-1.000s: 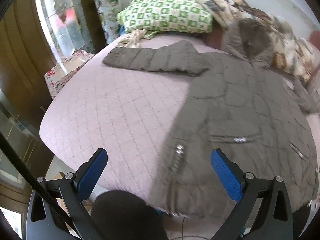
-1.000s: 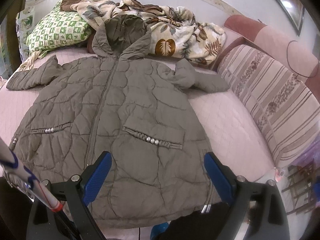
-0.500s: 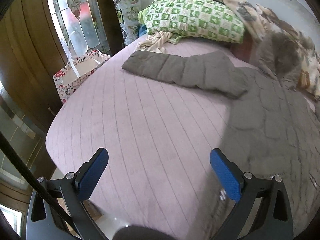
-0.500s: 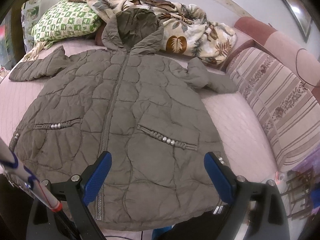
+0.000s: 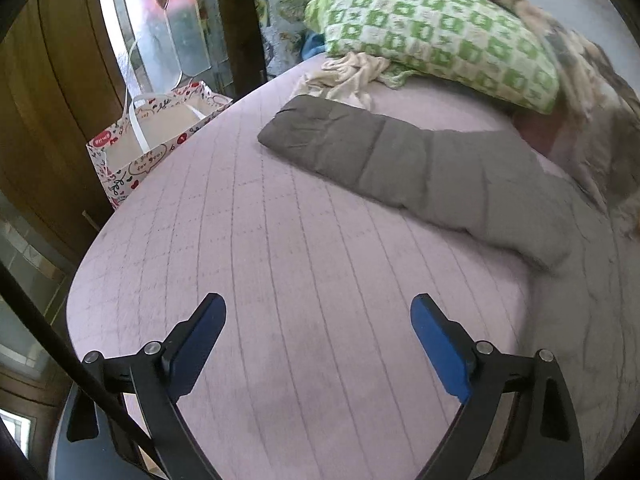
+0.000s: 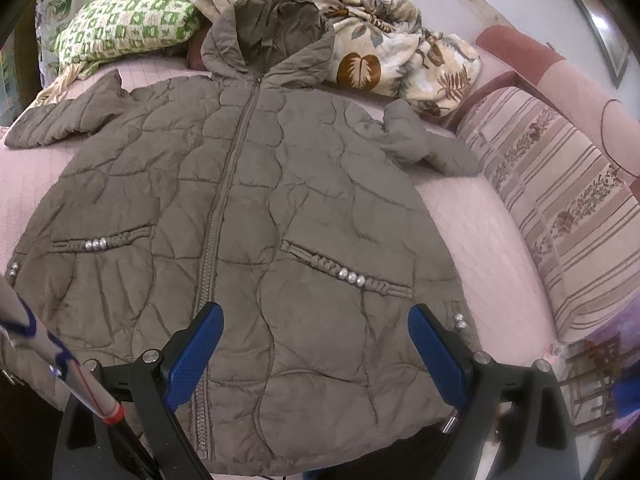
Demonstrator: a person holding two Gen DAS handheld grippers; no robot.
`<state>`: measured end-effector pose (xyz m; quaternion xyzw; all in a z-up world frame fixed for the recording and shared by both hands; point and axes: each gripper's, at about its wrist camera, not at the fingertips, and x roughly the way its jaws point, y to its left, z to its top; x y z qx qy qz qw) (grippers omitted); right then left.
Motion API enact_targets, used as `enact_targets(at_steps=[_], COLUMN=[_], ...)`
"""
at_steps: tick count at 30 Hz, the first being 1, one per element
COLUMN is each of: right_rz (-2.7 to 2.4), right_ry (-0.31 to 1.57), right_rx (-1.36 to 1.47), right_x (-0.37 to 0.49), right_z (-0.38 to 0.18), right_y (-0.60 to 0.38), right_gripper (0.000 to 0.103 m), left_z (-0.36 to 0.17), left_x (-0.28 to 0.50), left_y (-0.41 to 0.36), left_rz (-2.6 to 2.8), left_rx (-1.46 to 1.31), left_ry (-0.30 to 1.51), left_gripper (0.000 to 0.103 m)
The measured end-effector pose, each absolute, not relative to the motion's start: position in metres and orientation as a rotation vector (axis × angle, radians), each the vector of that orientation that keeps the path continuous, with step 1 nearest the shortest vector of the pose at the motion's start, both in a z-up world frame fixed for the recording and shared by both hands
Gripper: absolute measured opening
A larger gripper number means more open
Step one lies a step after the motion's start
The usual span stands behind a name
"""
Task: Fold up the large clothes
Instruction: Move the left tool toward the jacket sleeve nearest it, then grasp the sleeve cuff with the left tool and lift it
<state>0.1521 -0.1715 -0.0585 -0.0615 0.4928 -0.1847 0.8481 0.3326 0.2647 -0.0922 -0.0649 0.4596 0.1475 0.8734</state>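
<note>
A bed (image 6: 472, 216) covered in a pale pink quilted spread, stitched in long straight lines, filled both views. Across it lay a large olive-brown puffer coat (image 6: 248, 216), front up and zipped, its surface broken into soft wavy quilted panels; the hem was nearest the right camera and the hood (image 6: 272, 28) lay at the far end against a crumpled leaf-print blanket (image 6: 404, 48). One sleeve (image 5: 384, 160), a padded, blunt-ended tube, stretched out flat to the left across the spread. The other sleeve (image 6: 432, 144) lay bunched to the right, near a striped floral bolster cushion (image 6: 560, 208). A plump green-and-white checked pillow (image 5: 440, 28) sat at the far left, beside the blanket. A white printed paper gift bag (image 5: 156, 144) stood off the bed's left edge. Each slanted pocket carried a braided trim with small pearly beads (image 6: 352, 277).

The left gripper (image 5: 318, 332) hovered over bare spread near the sleeve, its blue-padded fingers spread wide and holding nothing. The right gripper (image 6: 316, 340) was likewise wide apart above the coat's hem, empty.
</note>
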Motion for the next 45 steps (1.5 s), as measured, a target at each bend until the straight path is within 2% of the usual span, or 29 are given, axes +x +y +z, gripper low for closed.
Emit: enact_targets(at_steps=[9,19,31,34,36,38,39,40,42,45], right_rz=[-0.418,-0.445,-0.453,-0.449,-0.447,-0.446,-0.444,-0.441,-0.433,-0.423], right_ry=[1.097,1.153,1.199,1.208,1.217,1.215,1.211,1.208,1.2,1.194], right_rx=[-0.139,-0.181,-0.222,-0.218,-0.2,-0.192,-0.195,-0.2,-0.211,-0.199], right_x=[0.162,0.176,0.19,0.192,0.193,0.194,0.194,0.194,0.193,0.192], right_z=[-0.08,-0.101,-0.12,-0.123,-0.126,-0.127,-0.127,-0.127,-0.127,-0.127], right_y=[-0.178,-0.176,-0.176,-0.177,-0.179,-0.18,-0.18,-0.179,-0.179,-0.181], right_gripper=[0.096,0.096,0.096,0.096,0.096,0.096,0.096,0.096,0.096,0.096], left_z=[-0.122,-0.153,-0.158,-0.16,-0.161,-0.158,-0.156,-0.153,-0.145,-0.123], left_x=[0.408,0.47,0.535,0.545,0.549,0.55,0.55,0.551,0.551,0.543], left_y=[0.306,0.352,0.374,0.364,0.352,0.341,0.338,0.335,0.33,0.322], left_rz=[0.353,0.35,0.359,0.435,0.478,0.502,0.502,0.487,0.472,0.424], left_rx=[-0.242,-0.514,-0.609,-0.551,-0.463,-0.394,-0.381,-0.382,-0.388,-0.405], left_ry=[0.999,0.996,0.972,0.973,0.972,0.963,0.965,0.977,0.995,0.977], left_gripper=[0.093,0.093,0.093,0.093,0.085,0.053,0.046,0.028,0.019,0.016])
